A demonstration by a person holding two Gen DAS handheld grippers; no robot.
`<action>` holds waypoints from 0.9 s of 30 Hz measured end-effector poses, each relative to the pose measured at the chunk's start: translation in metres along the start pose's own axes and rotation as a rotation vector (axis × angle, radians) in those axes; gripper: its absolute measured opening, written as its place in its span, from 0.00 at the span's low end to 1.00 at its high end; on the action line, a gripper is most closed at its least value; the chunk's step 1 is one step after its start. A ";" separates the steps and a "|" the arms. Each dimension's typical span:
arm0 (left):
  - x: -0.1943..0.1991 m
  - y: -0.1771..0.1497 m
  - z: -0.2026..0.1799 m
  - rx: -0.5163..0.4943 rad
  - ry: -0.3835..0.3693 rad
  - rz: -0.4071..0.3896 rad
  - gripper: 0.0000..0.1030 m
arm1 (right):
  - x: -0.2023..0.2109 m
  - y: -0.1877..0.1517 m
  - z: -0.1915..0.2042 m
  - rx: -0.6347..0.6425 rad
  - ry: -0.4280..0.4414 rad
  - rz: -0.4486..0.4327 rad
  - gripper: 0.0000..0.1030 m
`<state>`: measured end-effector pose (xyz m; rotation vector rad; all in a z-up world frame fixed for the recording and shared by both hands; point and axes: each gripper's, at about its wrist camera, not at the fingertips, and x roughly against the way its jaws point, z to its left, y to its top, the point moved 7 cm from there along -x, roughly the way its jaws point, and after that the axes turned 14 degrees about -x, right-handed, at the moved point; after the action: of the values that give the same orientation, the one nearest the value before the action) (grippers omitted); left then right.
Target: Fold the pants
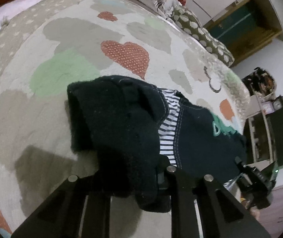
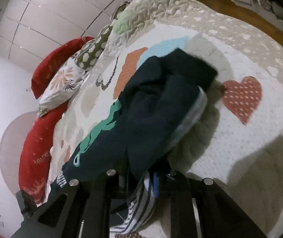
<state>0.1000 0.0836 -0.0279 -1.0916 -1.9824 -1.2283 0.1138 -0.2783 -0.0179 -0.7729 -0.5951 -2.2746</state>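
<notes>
Dark navy pants with a striped black-and-white lining and a green print hang bunched above a patterned bedspread. My left gripper is shut on one edge of the pants; its fingertips are hidden in the cloth. In the right wrist view the pants drape forward from my right gripper, which is shut on the striped waistband edge. The other gripper shows at the right of the left wrist view, holding the same garment.
The bedspread carries heart patches. Red and floral pillows lie along the bed's far side. A wardrobe, wooden floor and shelves surround the bed.
</notes>
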 end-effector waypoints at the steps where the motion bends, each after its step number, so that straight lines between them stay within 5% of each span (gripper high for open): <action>1: 0.005 -0.002 0.000 -0.003 -0.002 -0.005 0.16 | 0.003 -0.003 0.001 -0.001 0.003 0.001 0.17; 15: 0.088 -0.063 0.033 0.003 0.007 -0.065 0.16 | 0.067 -0.103 0.015 0.052 0.152 0.090 0.16; 19: 0.084 -0.087 0.055 0.044 0.022 -0.034 0.27 | 0.067 -0.127 0.004 0.099 0.126 0.102 0.19; 23: 0.089 -0.099 0.069 0.099 -0.021 -0.042 0.31 | 0.079 -0.119 -0.022 0.072 0.068 0.039 0.27; 27: 0.109 -0.100 0.075 0.102 0.022 -0.083 0.41 | 0.109 -0.093 -0.042 0.039 -0.001 -0.084 0.28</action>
<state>-0.0444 0.1639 -0.0187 -0.9507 -2.0674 -1.1620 -0.0337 -0.2865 0.0050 -0.7428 -0.6820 -2.3316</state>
